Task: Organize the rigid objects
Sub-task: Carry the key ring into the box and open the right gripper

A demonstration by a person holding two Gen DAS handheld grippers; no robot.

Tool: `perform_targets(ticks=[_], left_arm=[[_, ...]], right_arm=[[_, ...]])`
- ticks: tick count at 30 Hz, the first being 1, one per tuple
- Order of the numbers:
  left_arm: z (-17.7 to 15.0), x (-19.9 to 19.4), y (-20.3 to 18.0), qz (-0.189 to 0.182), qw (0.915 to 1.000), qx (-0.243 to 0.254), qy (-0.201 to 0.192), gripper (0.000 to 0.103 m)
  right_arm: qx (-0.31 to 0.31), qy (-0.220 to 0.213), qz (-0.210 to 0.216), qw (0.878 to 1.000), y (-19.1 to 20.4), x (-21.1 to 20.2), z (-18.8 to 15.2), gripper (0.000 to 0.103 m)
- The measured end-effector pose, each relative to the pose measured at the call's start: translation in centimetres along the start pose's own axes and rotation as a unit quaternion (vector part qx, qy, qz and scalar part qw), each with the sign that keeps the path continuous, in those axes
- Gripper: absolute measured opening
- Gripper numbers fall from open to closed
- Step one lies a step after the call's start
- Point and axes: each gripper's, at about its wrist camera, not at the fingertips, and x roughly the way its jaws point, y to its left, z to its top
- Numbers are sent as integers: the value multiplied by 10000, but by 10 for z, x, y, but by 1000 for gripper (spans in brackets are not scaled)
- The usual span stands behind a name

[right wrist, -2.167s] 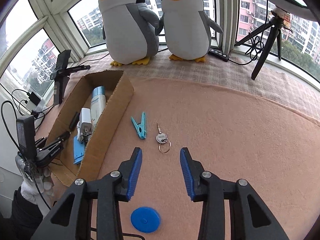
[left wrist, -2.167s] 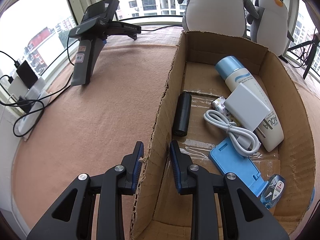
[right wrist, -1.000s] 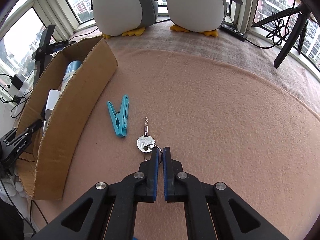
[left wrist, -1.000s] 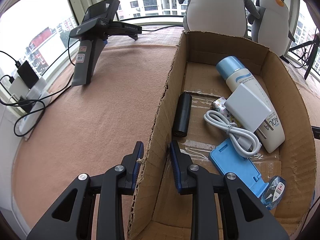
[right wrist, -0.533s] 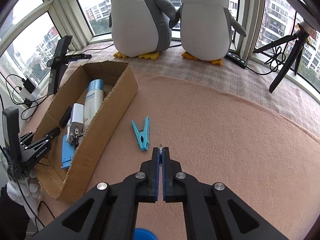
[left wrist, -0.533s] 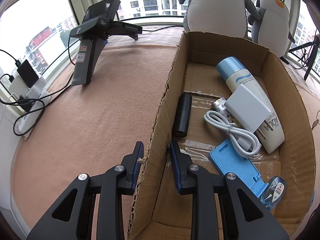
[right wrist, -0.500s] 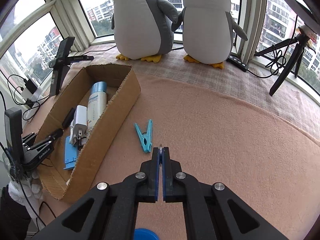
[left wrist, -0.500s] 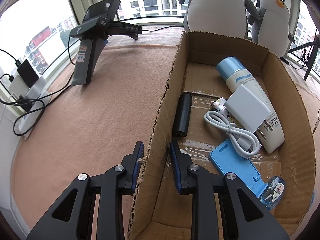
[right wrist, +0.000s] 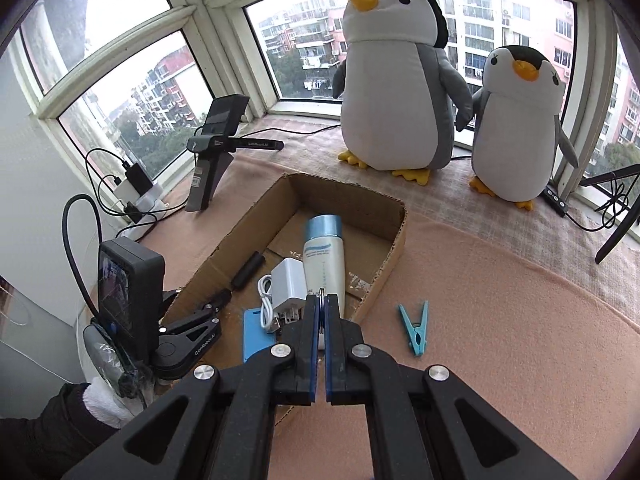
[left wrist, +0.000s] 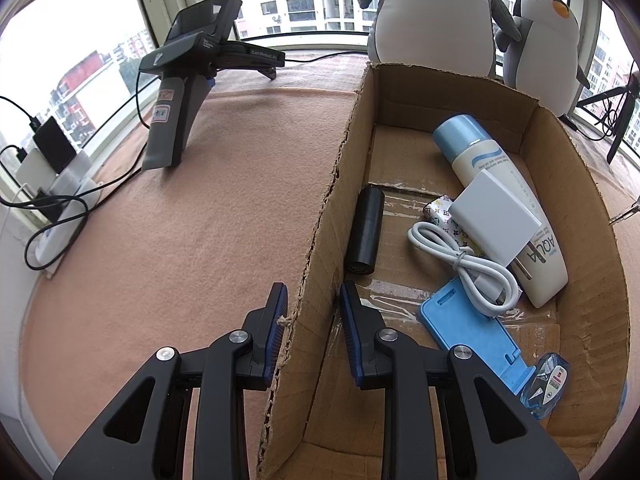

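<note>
My left gripper is shut on the left wall of the cardboard box, one finger outside and one inside. The box holds a lotion bottle, a white charger with cable, a black cylinder, a blue stand and a tape dispenser. My right gripper is shut on the key ring and holds it above the box's right wall; the key tip shows at the left wrist view's right edge. A teal clothespin lies on the cloth right of the box.
Two plush penguins stand on the sill behind the box. A spare gripper on a stand and chargers with cables sit at the left. A tripod leg stands at the right.
My right gripper closed on the key ring, lifted it off the cloth and carried it left over the box. My left gripper has stayed on the box wall.
</note>
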Motion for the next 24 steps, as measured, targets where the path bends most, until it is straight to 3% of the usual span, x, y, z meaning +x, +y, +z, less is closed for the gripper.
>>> perform_targets(ticks=[10, 24], left_arm=[[0, 0, 0, -6, 10000, -7, -2, 24], [-1, 0, 0, -13, 10000, -17, -7, 24]], right_arm=[[-278, 306, 287, 9987, 36, 26, -10, 2], [-153, 370, 235, 9989, 29, 37, -2, 4]])
